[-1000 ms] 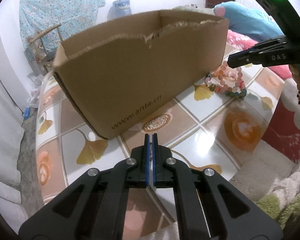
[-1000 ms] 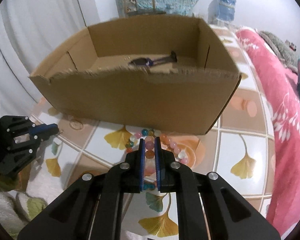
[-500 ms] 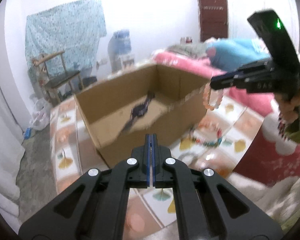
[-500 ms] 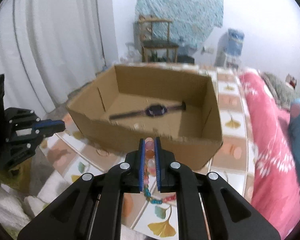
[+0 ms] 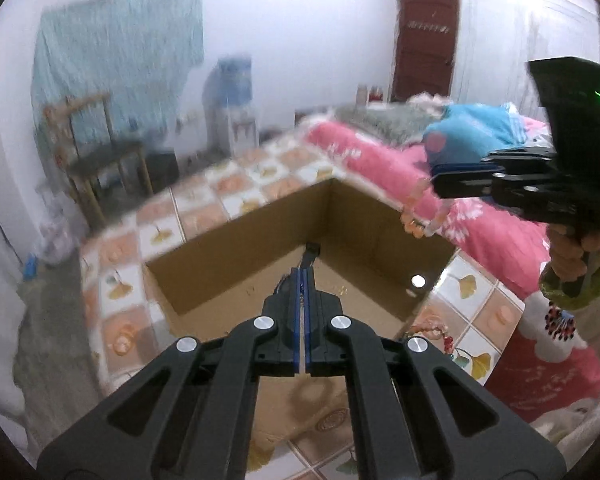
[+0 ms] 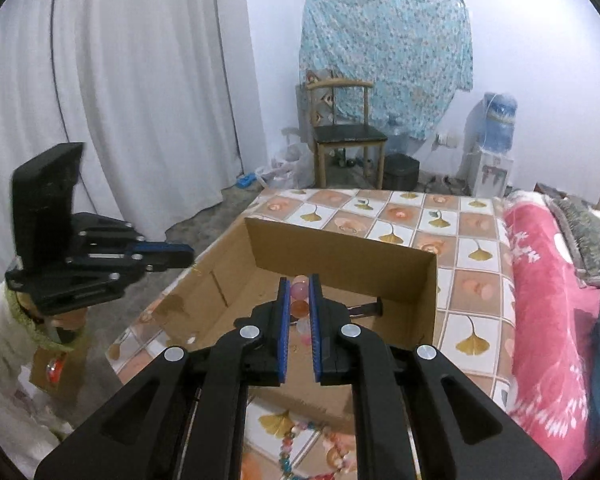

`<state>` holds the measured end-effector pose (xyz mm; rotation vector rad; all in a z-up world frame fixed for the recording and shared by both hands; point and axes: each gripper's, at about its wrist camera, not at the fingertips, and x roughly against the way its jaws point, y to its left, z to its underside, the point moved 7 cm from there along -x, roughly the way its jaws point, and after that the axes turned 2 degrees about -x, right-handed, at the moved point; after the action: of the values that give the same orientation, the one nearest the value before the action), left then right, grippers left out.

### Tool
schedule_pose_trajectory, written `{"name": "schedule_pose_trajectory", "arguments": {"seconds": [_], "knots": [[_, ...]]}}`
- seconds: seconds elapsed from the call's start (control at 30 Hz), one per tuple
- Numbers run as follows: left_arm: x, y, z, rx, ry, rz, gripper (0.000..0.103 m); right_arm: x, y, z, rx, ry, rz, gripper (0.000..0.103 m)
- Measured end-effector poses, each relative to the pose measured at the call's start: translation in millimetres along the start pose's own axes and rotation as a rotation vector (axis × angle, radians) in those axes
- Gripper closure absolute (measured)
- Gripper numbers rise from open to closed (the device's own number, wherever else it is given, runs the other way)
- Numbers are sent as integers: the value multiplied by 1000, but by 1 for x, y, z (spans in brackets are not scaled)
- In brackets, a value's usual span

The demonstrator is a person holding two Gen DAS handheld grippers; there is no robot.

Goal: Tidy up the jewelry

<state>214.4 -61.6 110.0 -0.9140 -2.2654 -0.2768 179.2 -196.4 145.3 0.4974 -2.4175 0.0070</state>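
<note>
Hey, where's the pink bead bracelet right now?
In the right wrist view, the pink bead bracelet is pinched in the right gripper, held above the open brown cardboard box.

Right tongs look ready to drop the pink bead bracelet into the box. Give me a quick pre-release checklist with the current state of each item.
1. Right tongs shut on the pink bead bracelet: ok.
2. Bracelet above the open cardboard box, not the table: ok in the right wrist view; the left wrist view shows beads hanging near the box's far rim.
3. Watch on the box floor lies under the drop: not ok if tangling matters.
4. Left tongs shut, empty, out of the drop path: ok.
5. Second beaded bracelet left on the table: ok, next pick.
6. Whole loop clear of the rim: cannot tell.
</note>
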Motion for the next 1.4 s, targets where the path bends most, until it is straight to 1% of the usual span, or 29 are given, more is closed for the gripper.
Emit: {"name": "schedule_pose_trajectory", "arguments": {"seconds": [0.03,0.1,0.13,0.2,0.3,0.43,0.47,0.57,0.6,0.7,0.8,0.9,0.97,1.03,1.07,1.1,1.13,1.2,1.3,1.4], "knots": [[-11,5,-1,15,36,5,102,-10,-6,-1,-4,17,1,94],[-44,19,-2,54,147,28,102,-23,-13,0,-11,38,-5,94],[-57,24,1,68,190,37,102,-27,-15,0,-12,46,-7,94],[-86,38,5,104,294,42,102,-37,-21,-1,-14,61,-10,94],[-116,51,14,139,399,49,102,-52,-29,0,-20,77,-16,94],[-143,60,20,153,486,34,102,-63,-36,1,-27,89,-22,94],[-149,63,22,152,505,18,102,-65,-38,1,-28,91,-23,94],[-160,68,25,138,533,-30,102,-68,-40,1,-28,97,-23,94],[-162,68,26,134,537,-39,100,-68,-39,2,-28,99,-22,94],[-164,73,23,134,522,-53,88,-68,-41,3,-27,106,-16,94],[-162,77,20,137,504,-57,86,-68,-41,3,-25,111,-9,94],[-152,81,13,132,455,-75,84,-65,-43,3,-28,114,8,94],[-139,81,7,140,408,-72,75,-63,-46,1,-27,116,29,94],[-121,80,0,146,343,-71,64,-63,-51,0,-27,124,52,94],[-110,79,-3,145,308,-73,62,-64,-53,0,-24,135,65,94],[-97,78,-6,145,268,-75,55,-66,-55,1,-21,146,75,94],[-88,77,-7,145,241,-75,48,-70,-57,2,-14,168,85,94],[-63,75,-8,162,167,-76,41,-79,-58,5,1,214,96,94],[-32,77,-2,197,77,-89,35,-100,-58,12,40,301,115,94],[-8,80,12,233,13,-128,34,-125,-56,19,106,396,153,94]]}}
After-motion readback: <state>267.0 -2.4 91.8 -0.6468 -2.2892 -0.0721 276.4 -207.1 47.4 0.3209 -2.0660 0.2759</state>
